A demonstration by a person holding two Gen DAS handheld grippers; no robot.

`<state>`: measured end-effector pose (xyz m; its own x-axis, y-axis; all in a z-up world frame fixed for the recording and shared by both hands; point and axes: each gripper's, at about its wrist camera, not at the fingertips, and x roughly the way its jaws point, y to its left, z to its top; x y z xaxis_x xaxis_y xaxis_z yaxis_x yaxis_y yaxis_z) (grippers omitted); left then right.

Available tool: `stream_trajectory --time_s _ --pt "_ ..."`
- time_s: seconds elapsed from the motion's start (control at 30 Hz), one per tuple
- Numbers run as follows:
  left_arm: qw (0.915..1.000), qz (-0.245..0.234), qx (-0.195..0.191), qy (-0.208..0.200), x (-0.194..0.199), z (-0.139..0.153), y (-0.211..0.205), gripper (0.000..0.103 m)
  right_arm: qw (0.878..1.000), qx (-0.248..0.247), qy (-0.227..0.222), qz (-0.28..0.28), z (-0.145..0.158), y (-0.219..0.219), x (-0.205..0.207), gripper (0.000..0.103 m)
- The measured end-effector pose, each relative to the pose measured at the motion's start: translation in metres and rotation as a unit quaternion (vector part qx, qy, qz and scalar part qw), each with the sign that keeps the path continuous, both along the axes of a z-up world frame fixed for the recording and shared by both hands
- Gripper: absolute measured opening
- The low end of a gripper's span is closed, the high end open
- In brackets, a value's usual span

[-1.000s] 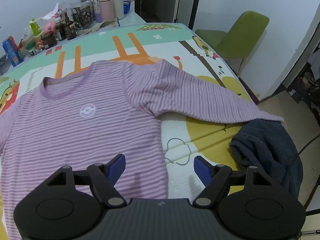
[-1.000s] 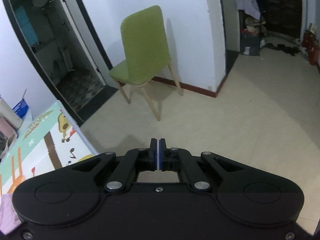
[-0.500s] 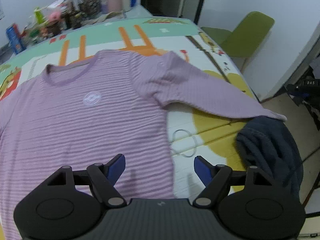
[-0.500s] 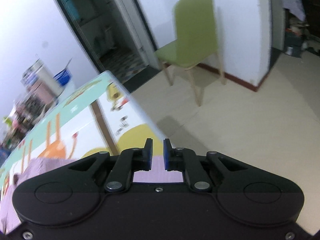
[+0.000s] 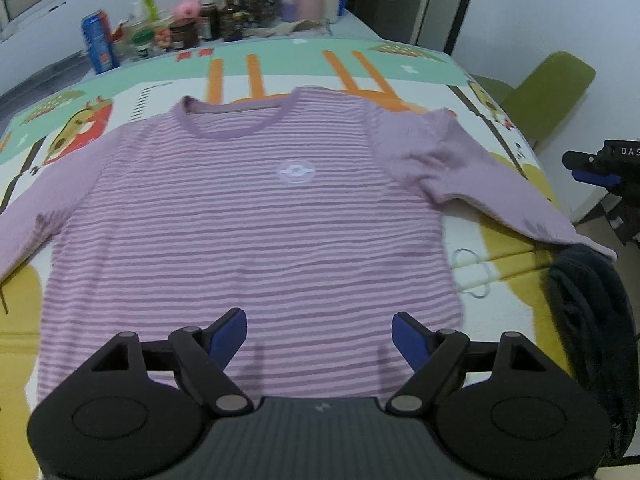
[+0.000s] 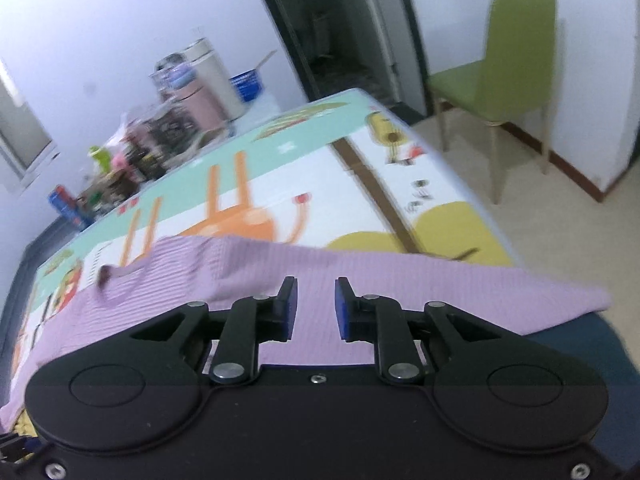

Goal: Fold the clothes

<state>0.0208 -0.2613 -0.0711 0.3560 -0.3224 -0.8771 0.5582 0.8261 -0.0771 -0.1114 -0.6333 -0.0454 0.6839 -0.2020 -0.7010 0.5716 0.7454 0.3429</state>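
Presently, one purple striped shirt (image 5: 256, 216) lies flat, front up, on the tabletop (image 5: 280, 60), collar toward the far edge. The left gripper (image 5: 319, 332) hangs above the shirt's hem with its fingers (image 5: 228, 334) spread wide and nothing between them. The right gripper (image 6: 315, 308) sits over the shirt's outstretched sleeve (image 6: 360, 280); its jaws have just been opening, now parted by a narrow gap, empty, with the fabric below them; contact cannot be told.

Count: one shirt, one dark garment (image 5: 588, 312) bunched at the tabletop's right edge, one green chair (image 6: 508, 72), two grippers. The sleeve cuff lies against the dark garment at that edge.

A crowd of bottles and jars (image 5: 200, 24) fills the far end of the tabletop. Bare patterned mat shows beyond the collar and beside the shirt's right flank. Open floor lies past the right edge.
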Motion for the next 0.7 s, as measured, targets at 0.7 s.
stream_trajectory --time_s 0.7 --pt "0.9989 -0.002 -0.041 0.023 0.061 -0.026 0.165 0.082 0.994 0.041 0.063 0.085 -0.036 0.215 0.083 0.018"
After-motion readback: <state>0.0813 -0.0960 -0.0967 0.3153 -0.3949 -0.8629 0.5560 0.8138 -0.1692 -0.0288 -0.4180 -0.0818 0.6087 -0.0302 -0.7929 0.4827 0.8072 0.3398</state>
